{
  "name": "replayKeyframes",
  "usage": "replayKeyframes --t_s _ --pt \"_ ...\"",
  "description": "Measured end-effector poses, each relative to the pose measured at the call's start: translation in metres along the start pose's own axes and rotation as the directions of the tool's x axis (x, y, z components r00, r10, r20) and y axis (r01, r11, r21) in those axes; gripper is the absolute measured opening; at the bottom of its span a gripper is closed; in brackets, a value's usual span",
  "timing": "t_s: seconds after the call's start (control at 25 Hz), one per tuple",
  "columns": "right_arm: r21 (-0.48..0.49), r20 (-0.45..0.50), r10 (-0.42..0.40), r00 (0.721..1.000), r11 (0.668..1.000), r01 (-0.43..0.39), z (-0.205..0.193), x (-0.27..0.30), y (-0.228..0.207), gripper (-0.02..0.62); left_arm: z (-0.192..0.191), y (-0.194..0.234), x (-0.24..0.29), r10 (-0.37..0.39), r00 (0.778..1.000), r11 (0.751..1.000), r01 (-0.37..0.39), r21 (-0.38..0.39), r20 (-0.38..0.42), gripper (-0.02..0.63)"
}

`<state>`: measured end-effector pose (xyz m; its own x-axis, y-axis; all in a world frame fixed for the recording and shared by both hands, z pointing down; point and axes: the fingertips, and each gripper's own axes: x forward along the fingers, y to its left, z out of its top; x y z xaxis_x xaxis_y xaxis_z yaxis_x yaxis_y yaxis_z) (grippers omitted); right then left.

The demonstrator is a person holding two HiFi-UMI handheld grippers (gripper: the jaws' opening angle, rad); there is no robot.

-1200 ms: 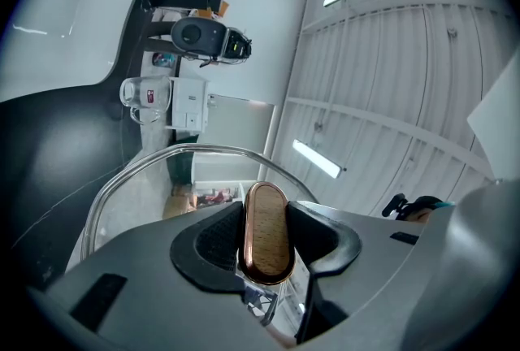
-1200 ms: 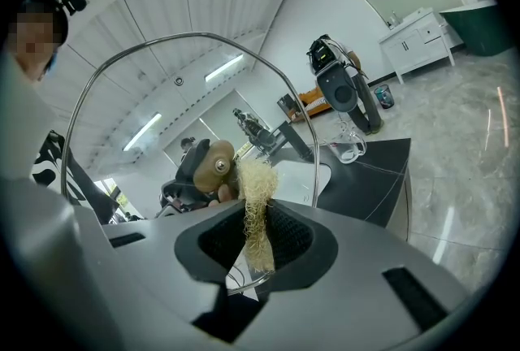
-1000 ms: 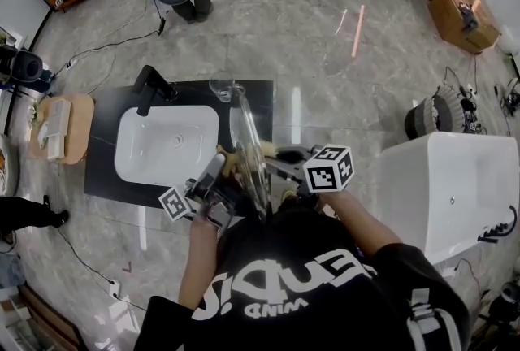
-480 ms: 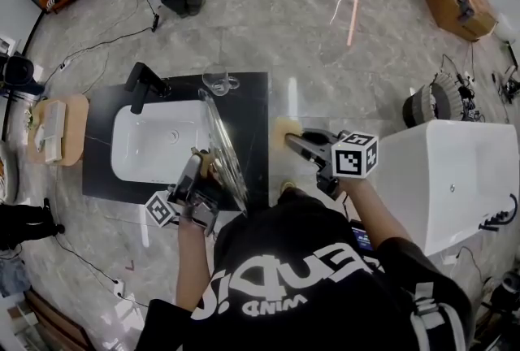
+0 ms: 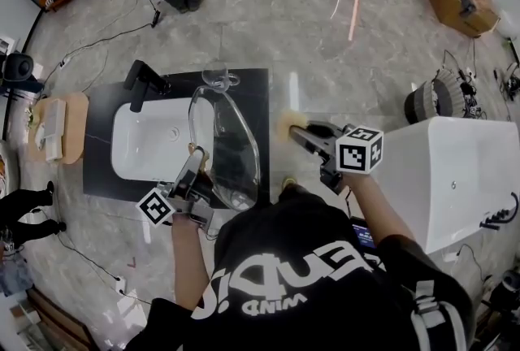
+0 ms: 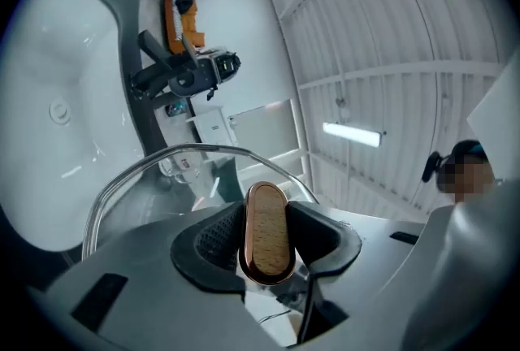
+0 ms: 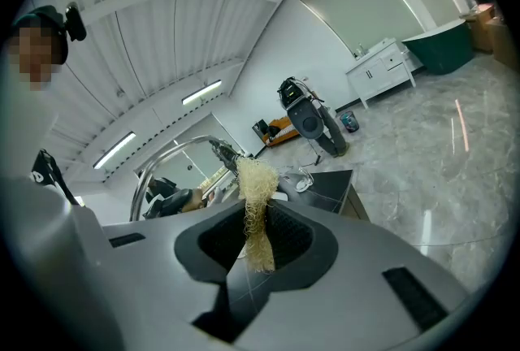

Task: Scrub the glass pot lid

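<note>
Both grip: left gripper (image 6: 266, 237) clamps the round glass pot lid (image 5: 224, 140) by its oval wooden knob (image 6: 266, 219); right gripper (image 7: 258, 234) should press its pinched pale fibre scrubber (image 7: 255, 183) flat.

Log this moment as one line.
left gripper: shut on wooden knob | glass lid: held above black counter | right gripper: shut on scrubber | scrubber: apart from lid

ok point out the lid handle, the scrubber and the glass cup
lid handle (image 6: 267, 230): left gripper view, centre of its wooden face
scrubber (image 7: 256, 215): right gripper view, its fibrous middle
glass cup (image 5: 218, 81): head view, its rim
</note>
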<state>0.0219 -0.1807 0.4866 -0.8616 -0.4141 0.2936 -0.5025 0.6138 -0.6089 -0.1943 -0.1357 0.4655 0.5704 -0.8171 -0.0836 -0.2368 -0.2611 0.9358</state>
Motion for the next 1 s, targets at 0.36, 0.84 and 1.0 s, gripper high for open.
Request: replayKeyframes --t_s 0.36,0.84,1.0 --pt "0.013 0.039 -0.042 0.998 0.999 0.041 0.005 -0.004 -0.012 0.057 -0.023 0.025 -0.001 0.261 0.954 0.919 -0.199 0.34 -0.145 0.179" --pt "0.027 0.04 -0.049 0.998 0.998 0.048 0.001 -0.005 -0.016 0.057 -0.04 0.06 0.003 0.511 0.834 0.725 -0.289 0.625 -0.207 0.179" --pt "0.03 0.043 -0.051 0.998 0.998 0.05 0.003 -0.006 -0.017 0.057 -0.05 0.073 0.009 0.537 0.811 0.711 -0.286 0.642 -0.234 0.179"
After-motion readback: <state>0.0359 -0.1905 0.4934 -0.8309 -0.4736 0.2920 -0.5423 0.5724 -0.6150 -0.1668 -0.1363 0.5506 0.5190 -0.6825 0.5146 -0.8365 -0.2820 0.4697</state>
